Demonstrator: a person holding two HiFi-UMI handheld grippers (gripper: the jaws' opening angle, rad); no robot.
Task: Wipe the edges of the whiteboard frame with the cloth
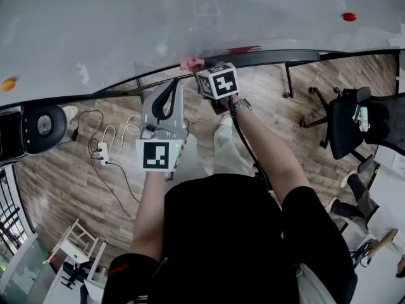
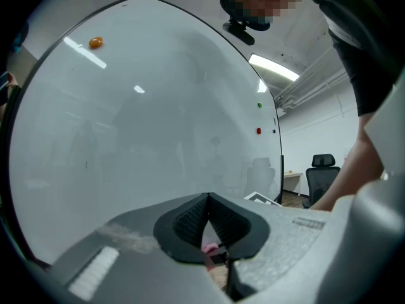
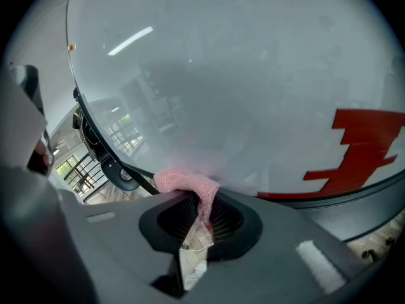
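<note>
bunched pink cloth (image 3: 188,183) at whiteboard frame (image 3: 138,177)

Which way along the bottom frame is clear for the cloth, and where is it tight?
Right of the cloth, the bottom frame runs bare under the red marking toward the red magnet. Left is tight at first: the left gripper, shut and empty, sits close beside the right gripper. Beyond it the frame is bare toward the orange magnet.

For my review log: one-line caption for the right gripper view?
Right gripper, shut on a pink cloth, at the bottom of the whiteboard frame.
</note>
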